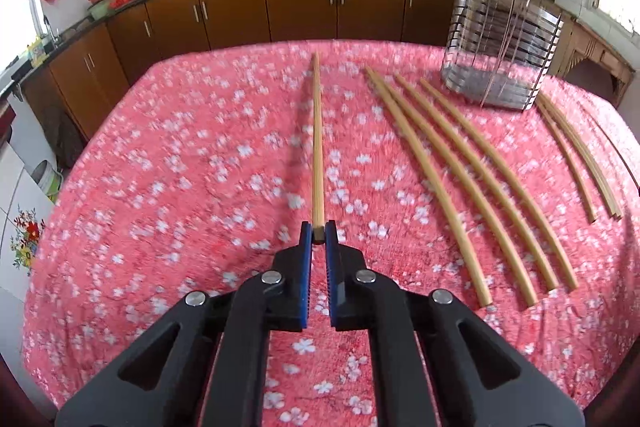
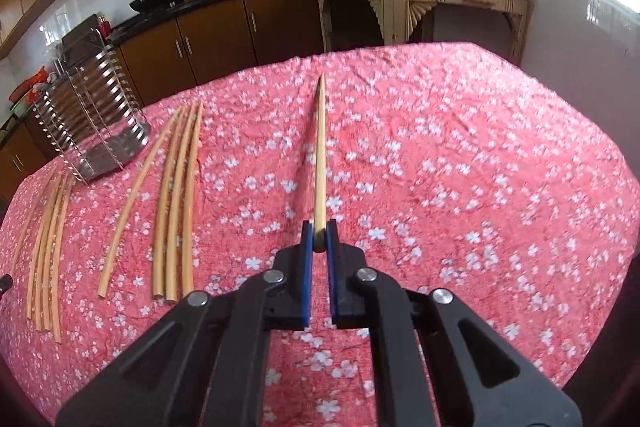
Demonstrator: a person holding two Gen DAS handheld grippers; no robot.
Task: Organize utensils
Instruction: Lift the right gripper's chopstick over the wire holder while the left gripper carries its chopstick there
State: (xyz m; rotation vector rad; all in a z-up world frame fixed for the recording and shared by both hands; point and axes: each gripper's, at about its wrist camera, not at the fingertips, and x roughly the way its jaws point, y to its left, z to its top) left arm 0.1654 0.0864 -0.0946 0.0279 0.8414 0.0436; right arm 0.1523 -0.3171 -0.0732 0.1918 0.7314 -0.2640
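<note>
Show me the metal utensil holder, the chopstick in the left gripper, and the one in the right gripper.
metal utensil holder point(image 1: 496, 83), left wrist view, lower wall.
left gripper's chopstick point(image 1: 317, 147), left wrist view, mid-shaft.
right gripper's chopstick point(image 2: 320, 155), right wrist view, mid-shaft.

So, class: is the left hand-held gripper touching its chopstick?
Touching. The left wrist view shows the left hand-held gripper with both blue pads pressed against the chopstick's near end.

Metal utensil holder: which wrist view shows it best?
The left wrist view: the metal utensil holder stands nearer and larger, beyond the loose chopsticks. The right wrist view puts the holder smaller, toward the left edge.
</note>
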